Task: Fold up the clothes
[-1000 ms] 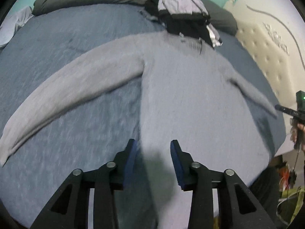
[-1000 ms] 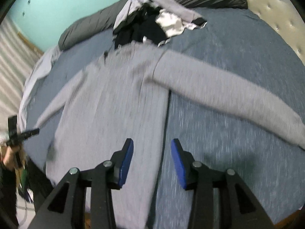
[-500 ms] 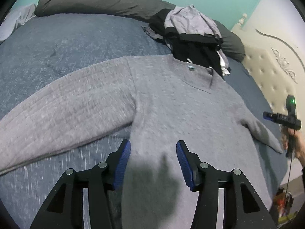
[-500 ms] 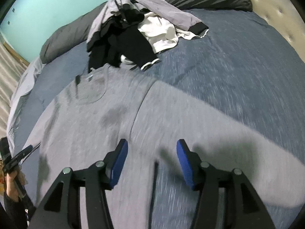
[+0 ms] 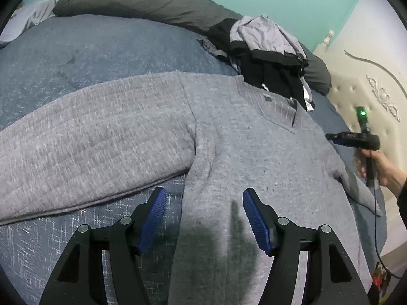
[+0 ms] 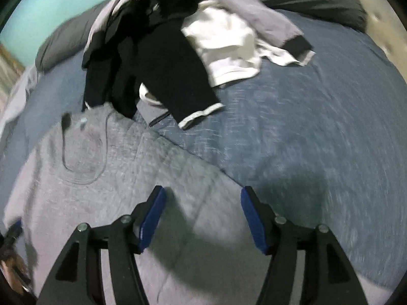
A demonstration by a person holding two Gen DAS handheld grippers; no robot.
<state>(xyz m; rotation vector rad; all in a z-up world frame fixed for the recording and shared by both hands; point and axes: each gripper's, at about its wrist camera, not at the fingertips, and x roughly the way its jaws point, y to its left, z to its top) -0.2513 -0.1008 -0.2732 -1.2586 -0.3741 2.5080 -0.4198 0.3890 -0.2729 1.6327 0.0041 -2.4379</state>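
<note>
the grey knitted v-neck sweater lies flat, sleeves spread, on the blue quilted bed cover, while left gripper and right gripper, jaws just widened and empty, hover over its armpits, seemingly readying a fold.

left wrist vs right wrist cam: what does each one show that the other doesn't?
Left wrist only: the left gripper, open above the sweater's side edge below the armpit, the whole near sleeve, the tufted headboard, and the right hand clearly.

Right wrist only: the right gripper, open above the sweater's far shoulder and sleeve, and a white garment in the pile.

Both: the grey sweater spread flat, the clothes pile, the blue bedspread, the dark pillow. Both jaws have just been opening, nothing gripped.
</note>
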